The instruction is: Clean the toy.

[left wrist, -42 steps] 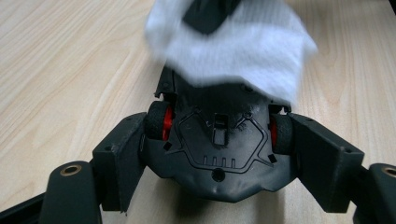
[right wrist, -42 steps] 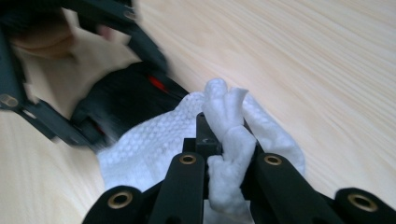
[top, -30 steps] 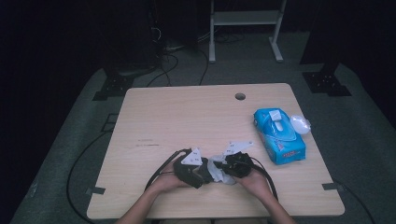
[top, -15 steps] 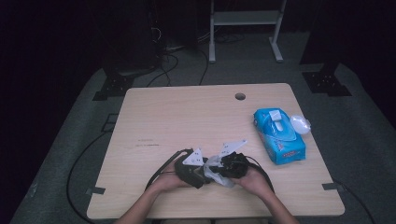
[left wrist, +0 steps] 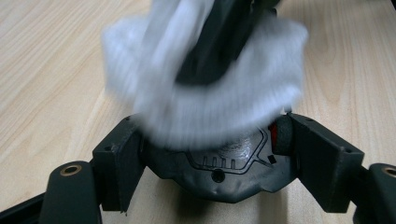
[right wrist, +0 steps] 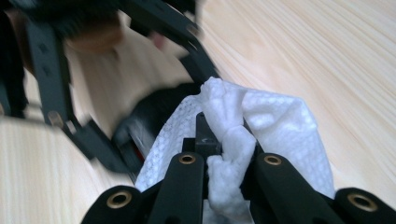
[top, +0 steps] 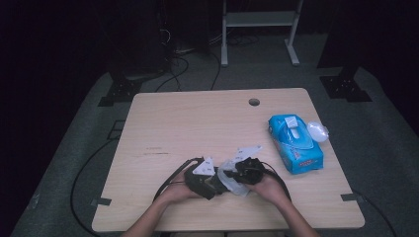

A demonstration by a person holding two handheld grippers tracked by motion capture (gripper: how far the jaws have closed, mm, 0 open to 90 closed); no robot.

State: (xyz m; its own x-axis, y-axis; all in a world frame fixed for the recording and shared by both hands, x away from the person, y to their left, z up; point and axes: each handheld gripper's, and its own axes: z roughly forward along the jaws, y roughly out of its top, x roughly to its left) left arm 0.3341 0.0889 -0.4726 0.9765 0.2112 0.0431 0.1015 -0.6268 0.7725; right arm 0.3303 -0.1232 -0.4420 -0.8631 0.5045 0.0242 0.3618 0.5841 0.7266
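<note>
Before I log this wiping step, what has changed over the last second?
Almost nothing. The right gripper stays shut on the white wipe, nudging it slightly over the dark round object that the left gripper still clamps. The blue wipes pack and the table are unchanged.

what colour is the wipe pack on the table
Blue wipe pack with a white flap, clearest in the high view.
</note>
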